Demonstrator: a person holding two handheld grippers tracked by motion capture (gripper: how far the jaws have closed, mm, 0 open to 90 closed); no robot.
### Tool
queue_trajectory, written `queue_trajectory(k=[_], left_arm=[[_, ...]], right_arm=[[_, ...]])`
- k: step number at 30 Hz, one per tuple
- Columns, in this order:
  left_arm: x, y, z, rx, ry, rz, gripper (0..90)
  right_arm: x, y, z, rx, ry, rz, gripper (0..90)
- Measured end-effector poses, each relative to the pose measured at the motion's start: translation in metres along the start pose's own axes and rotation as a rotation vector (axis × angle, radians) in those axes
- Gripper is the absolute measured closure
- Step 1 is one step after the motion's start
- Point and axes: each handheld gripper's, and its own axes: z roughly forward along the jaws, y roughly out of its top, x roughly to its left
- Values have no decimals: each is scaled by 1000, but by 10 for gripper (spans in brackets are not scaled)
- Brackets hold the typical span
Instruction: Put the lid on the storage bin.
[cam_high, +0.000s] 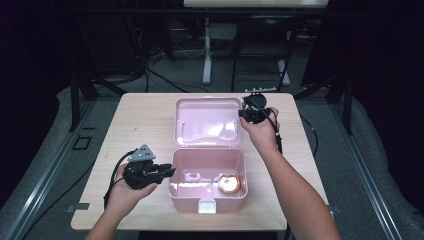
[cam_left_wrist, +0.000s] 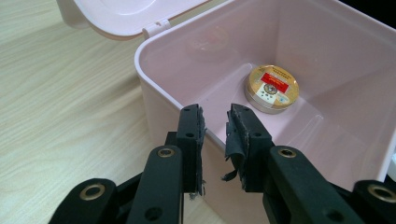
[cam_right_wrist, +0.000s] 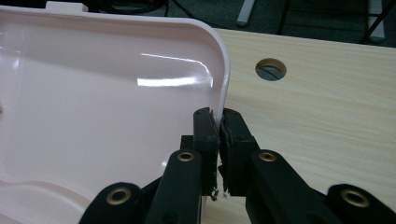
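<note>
My right gripper pinches the right edge of the pink lid, which lies flat toward the tabletop's far edge, hinged to the box at the near edge, where my open left gripper straddles its left wall.

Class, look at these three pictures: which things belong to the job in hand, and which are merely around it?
Belong to the job:
pink box
its open lid, pinched at the rim by the right gripper
round gold tin inside the box
left gripper, astride the box wall

Merely around:
wooden table
cable hole
</note>
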Motion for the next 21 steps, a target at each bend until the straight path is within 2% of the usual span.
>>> queue_trajectory(k=[15,21], left_arm=[[0,0,0,3,1,1,743],[0,0,0,1,3,-2,743]], right_arm=[[5,-3,-29,-53,14,-48,860],[5,-7,-43,-82,40,-56,863]])
